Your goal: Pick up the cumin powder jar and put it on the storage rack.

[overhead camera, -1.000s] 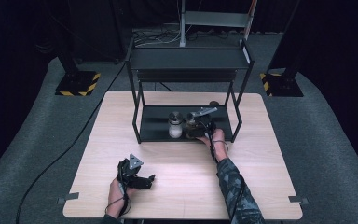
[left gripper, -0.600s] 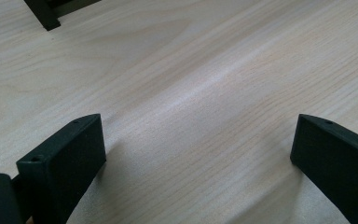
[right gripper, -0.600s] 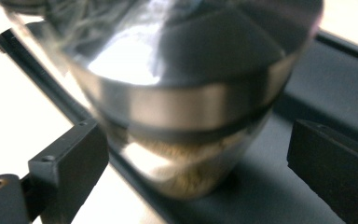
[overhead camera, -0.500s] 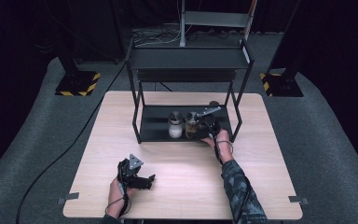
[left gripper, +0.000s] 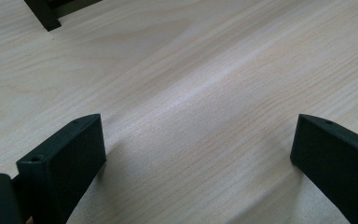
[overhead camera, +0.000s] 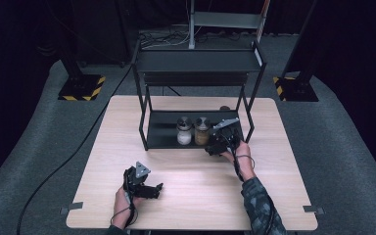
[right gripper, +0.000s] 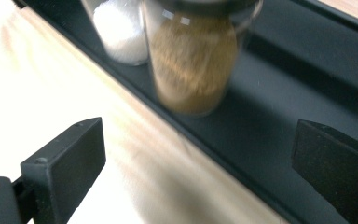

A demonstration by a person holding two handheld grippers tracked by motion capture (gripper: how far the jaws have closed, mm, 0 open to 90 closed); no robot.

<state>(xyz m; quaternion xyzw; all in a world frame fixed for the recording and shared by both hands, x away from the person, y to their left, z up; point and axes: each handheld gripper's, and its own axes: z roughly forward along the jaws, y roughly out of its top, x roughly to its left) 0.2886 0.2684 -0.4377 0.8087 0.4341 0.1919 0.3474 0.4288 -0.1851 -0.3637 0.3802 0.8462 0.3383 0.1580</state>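
The right claw [overhead camera: 214, 145] has just been opening, nothing between its jaws, near the brown jar [overhead camera: 202, 131] on the shelf [overhead camera: 165, 138]. The left claw [overhead camera: 152, 190] rests spread on the tabletop [overhead camera: 186, 196].

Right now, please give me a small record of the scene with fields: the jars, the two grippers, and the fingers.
brown jar: upright on the rack's lower shelf, free
white jar: close beside the brown jar
right gripper: fingers have just been opening, wide apart, nothing between them, in front of the brown jar
left gripper: open, over bare table
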